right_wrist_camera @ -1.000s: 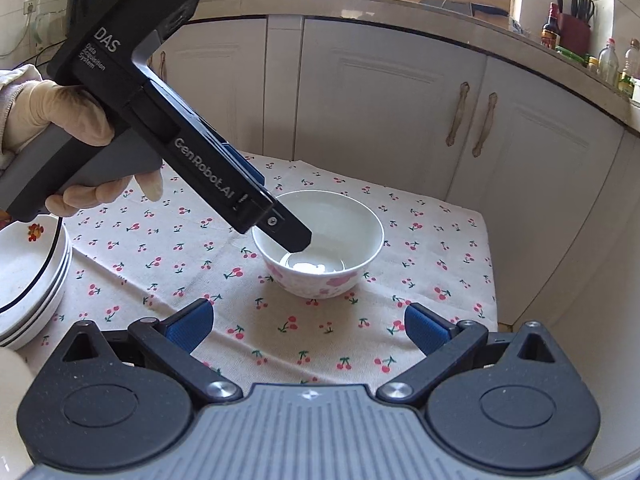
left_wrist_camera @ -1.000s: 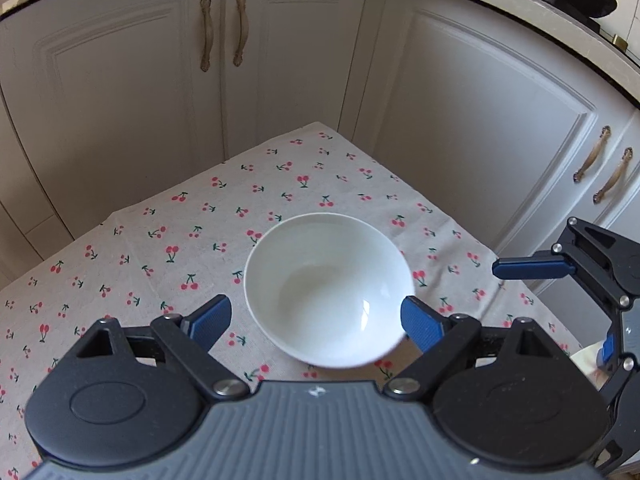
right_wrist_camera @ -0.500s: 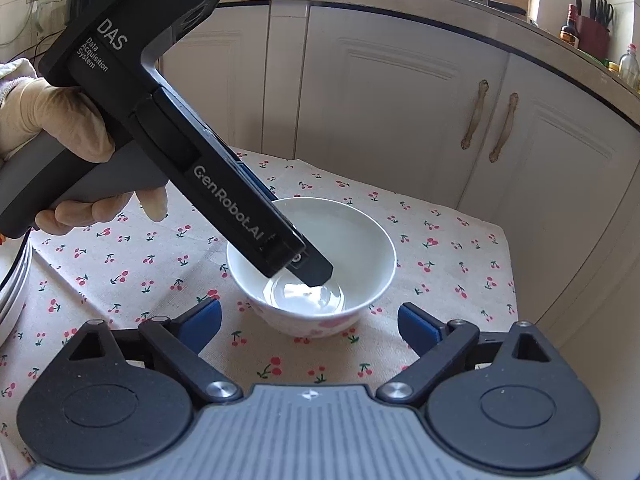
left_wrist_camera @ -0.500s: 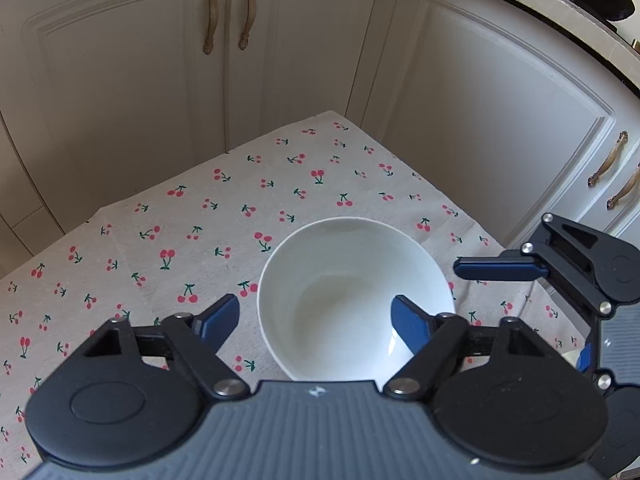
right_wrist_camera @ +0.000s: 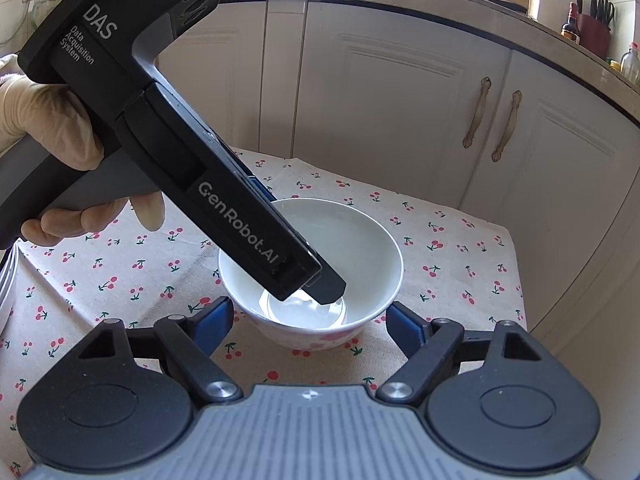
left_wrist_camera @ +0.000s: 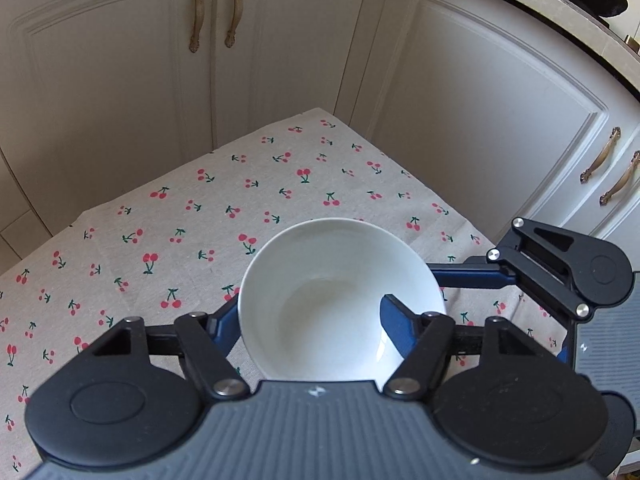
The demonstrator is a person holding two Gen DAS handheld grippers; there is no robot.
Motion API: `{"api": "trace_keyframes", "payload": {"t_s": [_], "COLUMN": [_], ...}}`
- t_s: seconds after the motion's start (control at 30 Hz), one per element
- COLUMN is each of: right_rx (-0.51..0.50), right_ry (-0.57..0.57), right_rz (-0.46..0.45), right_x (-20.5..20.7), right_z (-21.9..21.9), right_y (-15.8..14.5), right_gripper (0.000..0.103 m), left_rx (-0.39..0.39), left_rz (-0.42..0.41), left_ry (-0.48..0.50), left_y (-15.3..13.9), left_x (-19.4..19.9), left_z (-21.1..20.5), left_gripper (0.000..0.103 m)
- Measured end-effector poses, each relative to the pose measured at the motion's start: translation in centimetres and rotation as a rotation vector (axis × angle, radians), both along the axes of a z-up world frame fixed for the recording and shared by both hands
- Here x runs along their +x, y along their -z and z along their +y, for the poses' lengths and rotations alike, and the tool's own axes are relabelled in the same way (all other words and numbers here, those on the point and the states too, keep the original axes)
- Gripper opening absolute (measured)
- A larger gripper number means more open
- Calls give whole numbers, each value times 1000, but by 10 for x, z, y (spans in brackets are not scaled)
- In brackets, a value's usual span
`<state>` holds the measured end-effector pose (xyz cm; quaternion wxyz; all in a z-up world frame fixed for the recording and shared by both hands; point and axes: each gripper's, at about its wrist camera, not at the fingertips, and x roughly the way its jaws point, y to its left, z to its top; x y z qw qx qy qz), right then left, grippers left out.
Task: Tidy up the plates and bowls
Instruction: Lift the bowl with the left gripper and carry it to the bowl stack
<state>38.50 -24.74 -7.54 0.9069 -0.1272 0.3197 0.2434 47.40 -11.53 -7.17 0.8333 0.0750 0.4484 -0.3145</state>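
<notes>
White glazed porcelain fills the near ground of both views: a bowl (left_wrist_camera: 336, 300) sits on the counter (left_wrist_camera: 168, 216), which is covered by a beige cloth printed with red cherries. In the left wrist view the left gripper (left_wrist_camera: 308, 322) straddles the bowl's near side, its jaws spread wide, one blue pad outside the rim on the left and the other blue pad reaching over the rim into the bowl's hollow; whether either pad touches the porcelain cannot be told. In the right wrist view the right gripper (right_wrist_camera: 310, 320) stands with its jaws open too, a blue pad to each side of the bowl's lower wall, near it but with cloth showing between. The same view shows the bowl's outer wall carrying a pink pattern near the foot, and the left gripper's black body slanting down from the upper left with its tip inside the bowl, held by a hand in a pale glove (right_wrist_camera: 48, 128). At the far left edge of that view the rims of stacked plates (right_wrist_camera: 8, 280) show on the counter. Beyond the counter stand cream cabinet doors (left_wrist_camera: 120, 80) with bronze handles (left_wrist_camera: 216, 10).
</notes>
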Motion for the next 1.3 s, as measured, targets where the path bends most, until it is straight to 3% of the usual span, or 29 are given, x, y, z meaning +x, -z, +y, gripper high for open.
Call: {"api": "trace_keyframes", "payload": {"t_s": [0.63, 1.3], "right_rx": [-6, -2], "right_ry": [0, -15], "right_rz": [20, 28], "right_x": [-8, -77], "right_z": [2, 2], "right_y": [-6, -49], "right_gripper": [85, 85], "left_rx": [17, 9], "left_rz": [4, -33], "left_ry": [9, 27], "left_y": [-4, -56], "left_x": [-12, -87], "left_z": [-1, 4], "left_gripper": [70, 70]}}
